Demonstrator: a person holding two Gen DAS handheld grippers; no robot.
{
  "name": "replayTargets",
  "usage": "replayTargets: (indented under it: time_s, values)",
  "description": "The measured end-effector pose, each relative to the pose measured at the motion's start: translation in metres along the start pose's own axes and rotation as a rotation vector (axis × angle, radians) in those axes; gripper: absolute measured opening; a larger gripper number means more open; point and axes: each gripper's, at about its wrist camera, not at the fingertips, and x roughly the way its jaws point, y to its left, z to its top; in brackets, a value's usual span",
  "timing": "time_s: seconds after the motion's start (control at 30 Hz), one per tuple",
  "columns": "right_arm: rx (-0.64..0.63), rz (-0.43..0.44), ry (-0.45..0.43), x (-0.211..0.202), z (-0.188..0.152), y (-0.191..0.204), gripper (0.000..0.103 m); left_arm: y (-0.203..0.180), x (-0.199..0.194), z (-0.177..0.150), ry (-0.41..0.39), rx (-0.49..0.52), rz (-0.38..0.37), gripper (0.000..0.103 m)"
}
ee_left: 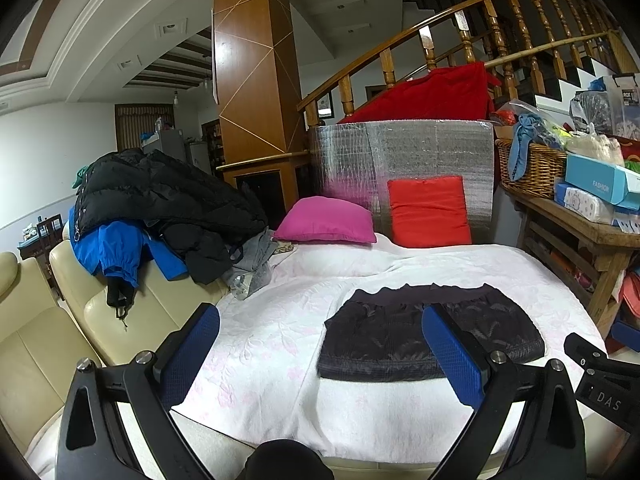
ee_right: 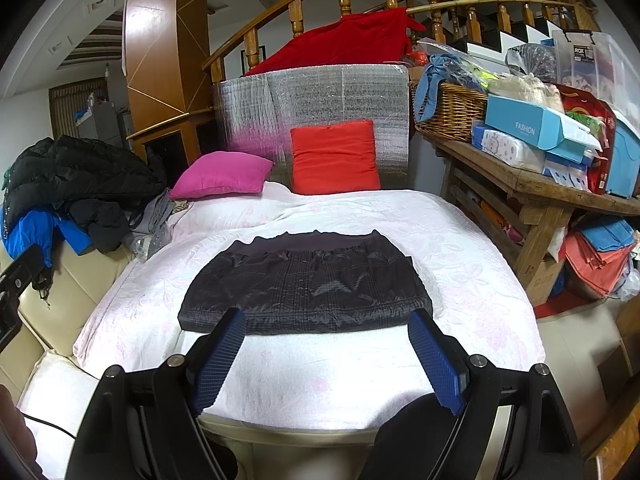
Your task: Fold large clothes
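Note:
A dark patterned garment (ee_right: 306, 284) lies folded flat on the white-pink bedspread (ee_right: 460, 240), waistband at the far side. It also shows in the left wrist view (ee_left: 384, 340), right of centre. My left gripper (ee_left: 320, 344) is open and empty, held above the near left part of the bed. My right gripper (ee_right: 326, 344) is open and empty, just in front of the garment's near edge. A pile of large clothes, a black puffer jacket (ee_left: 160, 192) over a blue jacket (ee_left: 108, 252), sits on the cream sofa back at the left.
A pink pillow (ee_right: 222, 174) and a red pillow (ee_right: 334, 156) lie at the bed's far end against a silver panel (ee_right: 340, 92). A wooden table (ee_right: 532, 200) with a basket (ee_right: 448, 112) and boxes stands at the right. The cream sofa (ee_left: 48, 336) adjoins the bed's left.

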Motion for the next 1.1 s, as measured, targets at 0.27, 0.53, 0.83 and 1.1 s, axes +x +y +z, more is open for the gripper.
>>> replayTargets:
  time_s: [0.27, 0.53, 0.83, 1.1]
  values:
    - [0.001, 0.000, -0.001, -0.0007, -0.0001, -0.0004, 0.086, -0.0005, -0.0006, -0.0002, -0.002, 0.001, 0.000, 0.101]
    - [0.001, 0.000, -0.002, -0.0010, -0.0002, -0.0007, 0.086, -0.0011, -0.0020, -0.0002, -0.001, -0.001, -0.001, 0.101]
    - [0.001, 0.001, -0.002, -0.0008, -0.0002, -0.0006, 0.086, -0.0010, -0.0027, -0.0001, -0.002, -0.003, 0.001, 0.101]
    - [-0.002, -0.003, -0.007, -0.0046, 0.0021, 0.0031, 0.086, 0.0000, -0.0034, 0.0006, -0.007, -0.008, 0.001, 0.101]
